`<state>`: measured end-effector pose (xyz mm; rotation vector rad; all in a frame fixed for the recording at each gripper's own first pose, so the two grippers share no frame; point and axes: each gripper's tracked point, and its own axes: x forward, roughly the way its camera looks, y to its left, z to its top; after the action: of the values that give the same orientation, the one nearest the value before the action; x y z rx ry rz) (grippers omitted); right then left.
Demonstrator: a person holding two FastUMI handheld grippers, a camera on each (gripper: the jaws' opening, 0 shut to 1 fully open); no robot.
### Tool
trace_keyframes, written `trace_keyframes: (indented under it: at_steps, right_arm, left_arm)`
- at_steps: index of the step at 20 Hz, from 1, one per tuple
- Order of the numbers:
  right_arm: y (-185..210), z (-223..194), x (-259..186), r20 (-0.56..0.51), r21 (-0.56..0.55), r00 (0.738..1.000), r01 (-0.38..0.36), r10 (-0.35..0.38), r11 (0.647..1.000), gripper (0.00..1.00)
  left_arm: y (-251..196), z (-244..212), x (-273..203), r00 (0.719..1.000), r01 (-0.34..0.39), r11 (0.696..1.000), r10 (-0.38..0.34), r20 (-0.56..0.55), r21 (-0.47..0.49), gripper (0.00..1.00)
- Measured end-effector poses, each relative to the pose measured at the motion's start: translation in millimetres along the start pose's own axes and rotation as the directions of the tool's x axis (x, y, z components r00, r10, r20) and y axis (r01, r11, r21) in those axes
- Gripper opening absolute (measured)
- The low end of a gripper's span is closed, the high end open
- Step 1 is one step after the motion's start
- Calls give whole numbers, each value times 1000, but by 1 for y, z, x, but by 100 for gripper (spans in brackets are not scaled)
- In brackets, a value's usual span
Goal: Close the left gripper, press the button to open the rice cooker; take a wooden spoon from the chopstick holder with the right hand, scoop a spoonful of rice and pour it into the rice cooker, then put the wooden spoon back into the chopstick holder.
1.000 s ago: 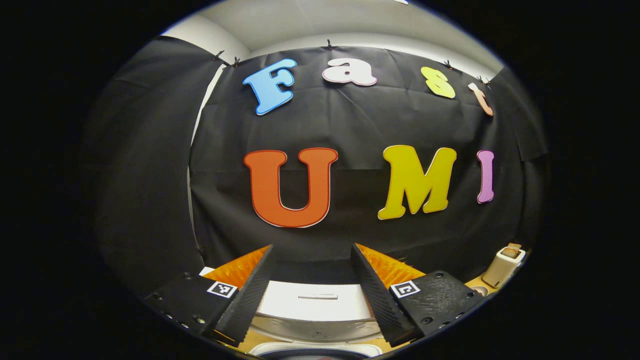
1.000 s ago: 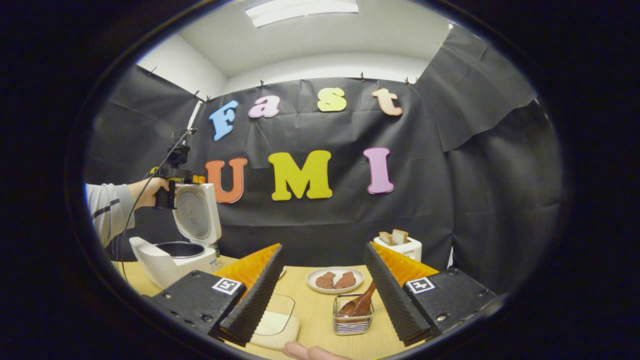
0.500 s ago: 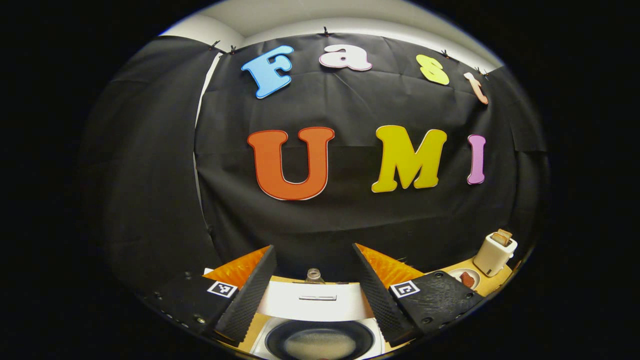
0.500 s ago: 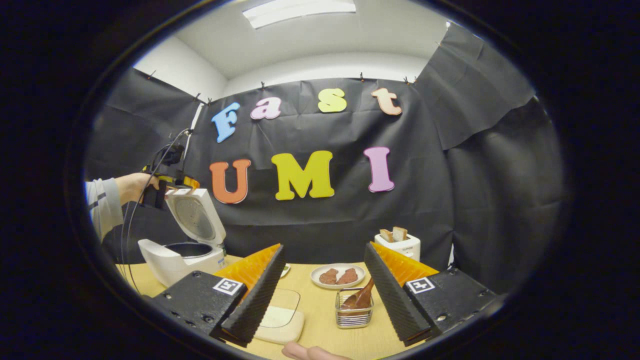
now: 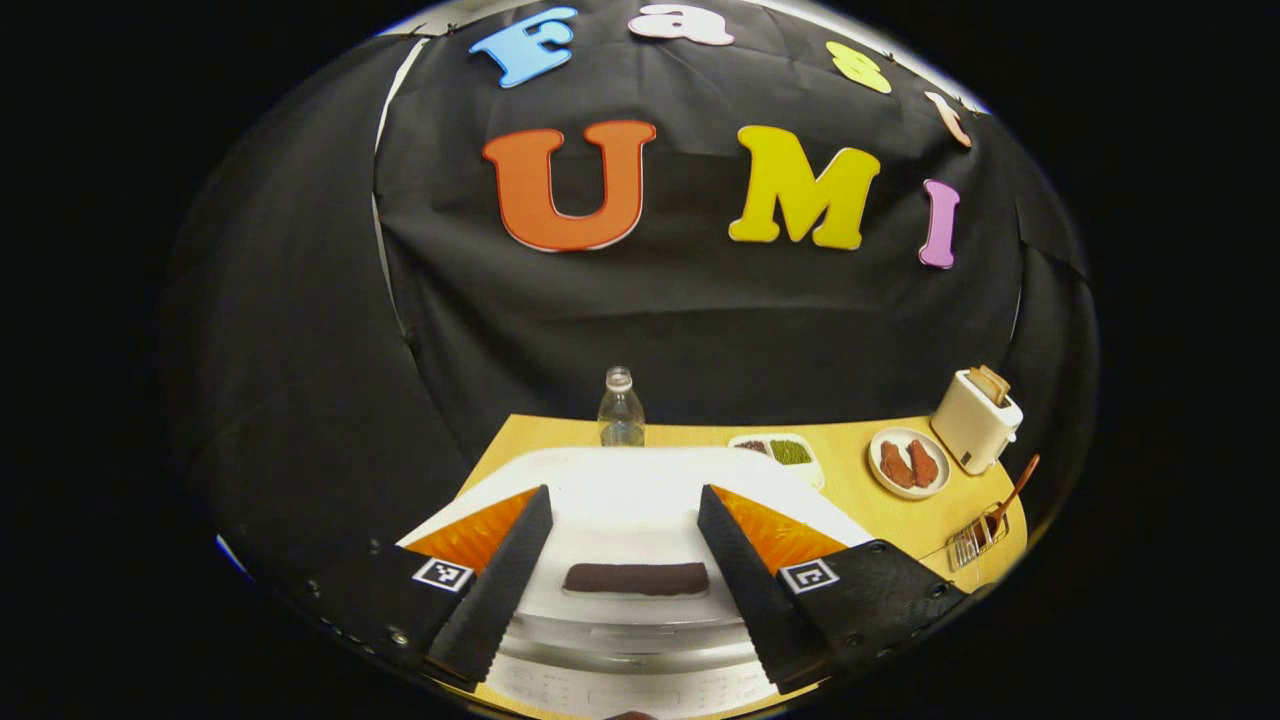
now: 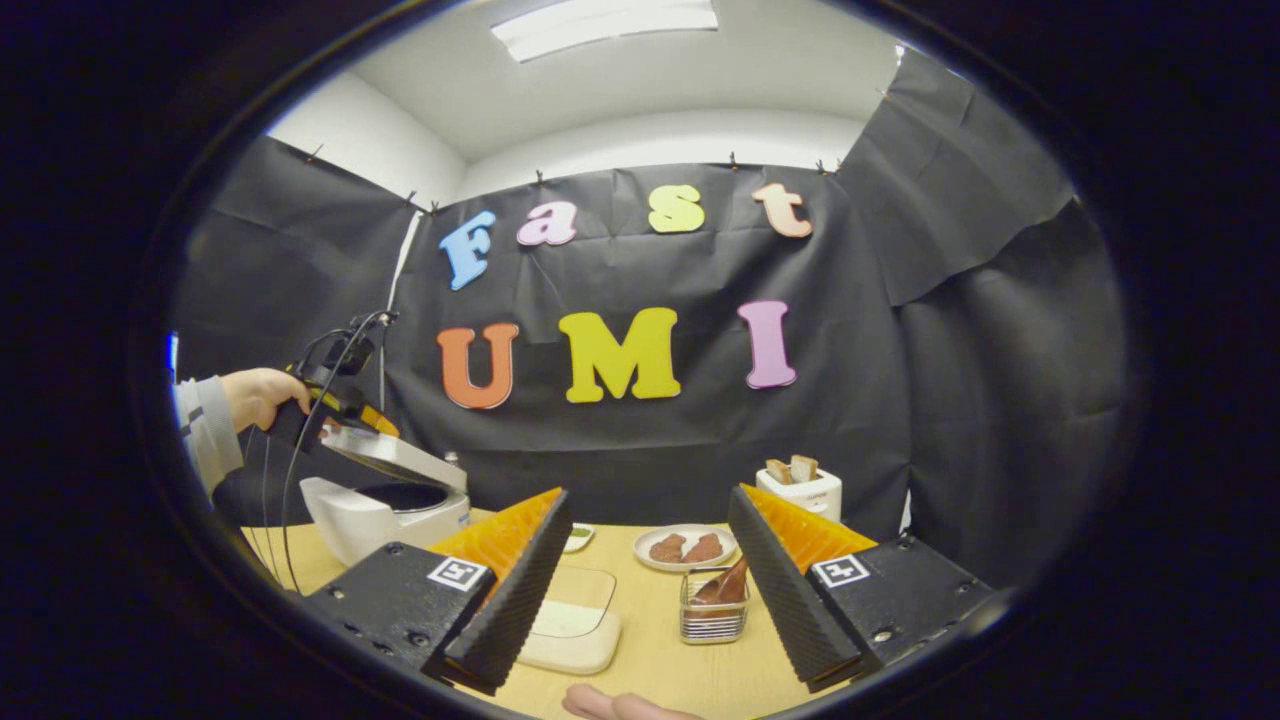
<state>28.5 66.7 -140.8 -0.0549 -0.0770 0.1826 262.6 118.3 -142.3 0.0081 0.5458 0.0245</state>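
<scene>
A black cloth wall backs the tabletop [image 6: 650, 655], where my things are laid out. My left claw [image 5: 622, 570] is spread wide over the white cooker [image 5: 640, 500], its lid [image 6: 390, 455] tilted, partly down over the pot, in the right gripper view; my hand [image 6: 255, 395] holds that claw at the lid's edge. My right claw [image 6: 650, 590] hangs released above the tabletop, grasping nothing. The spoon [image 6: 730, 583] stands in the wire holder [image 6: 712, 618] just ahead of it. I judge the lid must stand fully up before scooping, so I should clench the left claw and press squarely. A lidded box [image 6: 575, 625] lies beside the holder, a plate [image 6: 690, 547] with two brown pieces behind, a toaster [image 6: 798, 490] with bread.
</scene>
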Motion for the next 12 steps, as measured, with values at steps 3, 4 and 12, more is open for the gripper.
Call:
trace_keyframes:
  at_steps: [3,4,12]
  right_arm:
    - [1,2,-1,8,-4,1000,0,0,1000,100]
    - [1,0,0,6,-2,1000,0,0,1000,96]
    - [2,-2,1,-3,4,1000,-8,8,1000,100]
  left_arm:
    - [-2,-17,0,1000,-10,1000,10,-15,-2,95]
    - [-2,-26,-1,999,-9,1000,9,-38,-10,96]
    - [-5,-69,5,995,-3,999,-1,-100,-35,96]
